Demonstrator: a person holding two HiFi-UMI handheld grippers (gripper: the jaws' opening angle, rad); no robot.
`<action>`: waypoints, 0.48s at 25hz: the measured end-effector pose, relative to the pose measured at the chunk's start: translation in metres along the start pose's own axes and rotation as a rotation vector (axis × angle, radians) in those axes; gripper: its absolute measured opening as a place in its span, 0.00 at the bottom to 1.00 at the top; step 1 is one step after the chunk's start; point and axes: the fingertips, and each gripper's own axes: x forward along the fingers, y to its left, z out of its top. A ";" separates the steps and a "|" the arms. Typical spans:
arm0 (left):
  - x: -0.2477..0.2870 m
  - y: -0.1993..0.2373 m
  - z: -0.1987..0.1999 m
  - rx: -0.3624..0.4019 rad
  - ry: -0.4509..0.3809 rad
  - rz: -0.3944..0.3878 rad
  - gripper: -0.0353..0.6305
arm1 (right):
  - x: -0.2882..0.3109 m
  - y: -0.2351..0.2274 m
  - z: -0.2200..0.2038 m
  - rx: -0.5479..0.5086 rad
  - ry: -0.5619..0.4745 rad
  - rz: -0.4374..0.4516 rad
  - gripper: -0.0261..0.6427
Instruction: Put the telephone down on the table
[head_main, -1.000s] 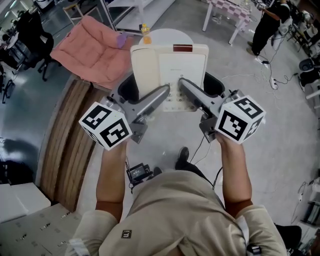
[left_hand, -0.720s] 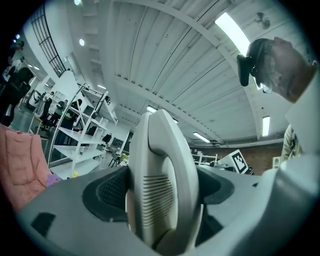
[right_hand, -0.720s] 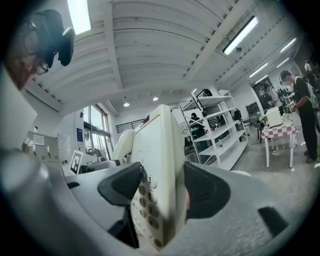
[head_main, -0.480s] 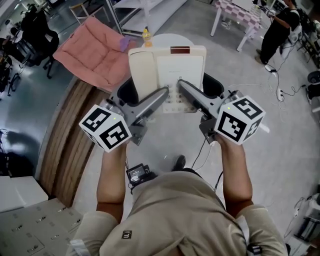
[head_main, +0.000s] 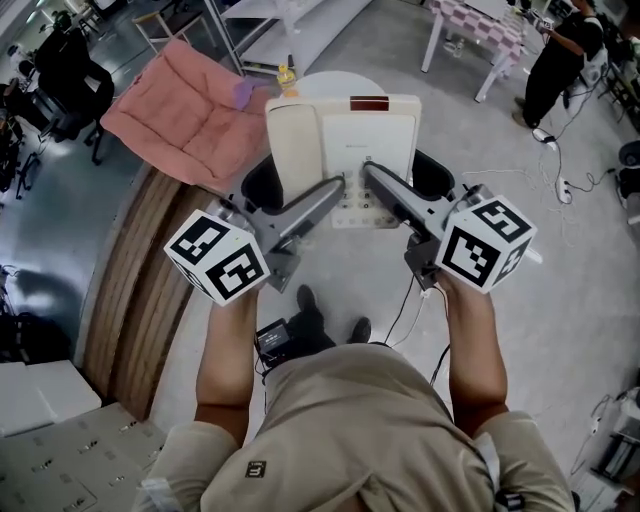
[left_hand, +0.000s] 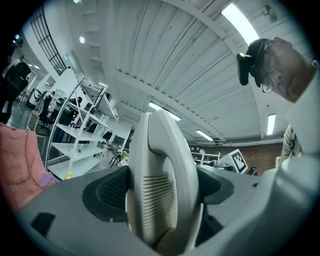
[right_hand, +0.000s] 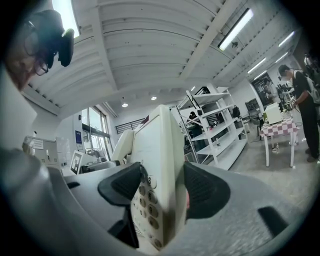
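Upper centre of head view: cream plastic desk telephone (head_main: 345, 140) hangs in the air, left gripper (head_main: 333, 190) clamped on its handset side, right gripper (head_main: 374, 175) on its keypad edge. Set-down not done; the whole lowering looks left to do.

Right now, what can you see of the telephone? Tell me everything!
The telephone is a cream desk phone that looks like plastic. Its handset lies in the cradle on its left side. Round number keys sit low on its face, and a dark red strip marks the top edge. It is up in the air, face toward the person, held by the left gripper clamped on the handset side and the right gripper clamped on the keypad side.
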 end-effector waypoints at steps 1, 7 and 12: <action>0.004 0.006 0.001 -0.004 0.000 -0.010 0.67 | 0.005 -0.004 0.002 -0.002 -0.001 -0.011 0.42; 0.038 0.044 0.006 -0.026 0.018 -0.098 0.67 | 0.033 -0.037 0.011 0.003 -0.008 -0.102 0.42; 0.059 0.078 0.021 -0.033 0.035 -0.165 0.67 | 0.063 -0.054 0.027 0.004 -0.019 -0.167 0.42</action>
